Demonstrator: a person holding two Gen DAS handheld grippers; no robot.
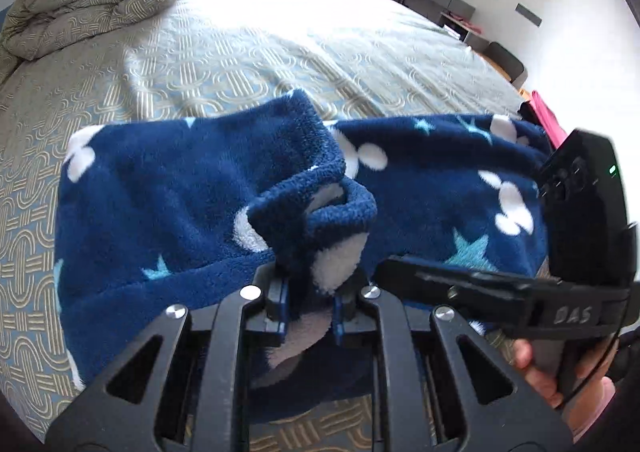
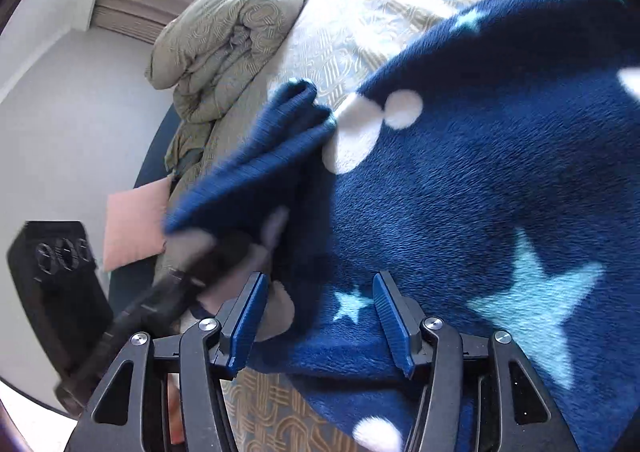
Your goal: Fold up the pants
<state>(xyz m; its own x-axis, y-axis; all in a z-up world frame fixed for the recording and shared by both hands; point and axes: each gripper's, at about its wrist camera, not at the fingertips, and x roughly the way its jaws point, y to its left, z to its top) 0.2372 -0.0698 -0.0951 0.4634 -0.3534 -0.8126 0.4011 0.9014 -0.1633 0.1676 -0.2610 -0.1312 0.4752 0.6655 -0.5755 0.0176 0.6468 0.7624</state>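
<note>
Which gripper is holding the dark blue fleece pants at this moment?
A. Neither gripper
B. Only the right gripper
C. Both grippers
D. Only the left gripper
D: the left gripper has its jaws shut on a bunched fold of the dark blue fleece pants with white dots and stars, while the right gripper has its jaws spread open over the fabric.

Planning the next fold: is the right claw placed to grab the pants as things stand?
Probably yes. The right claw is open, its pads straddling the pants with nothing between. The left claw grips a bunched cuff alongside.
</note>
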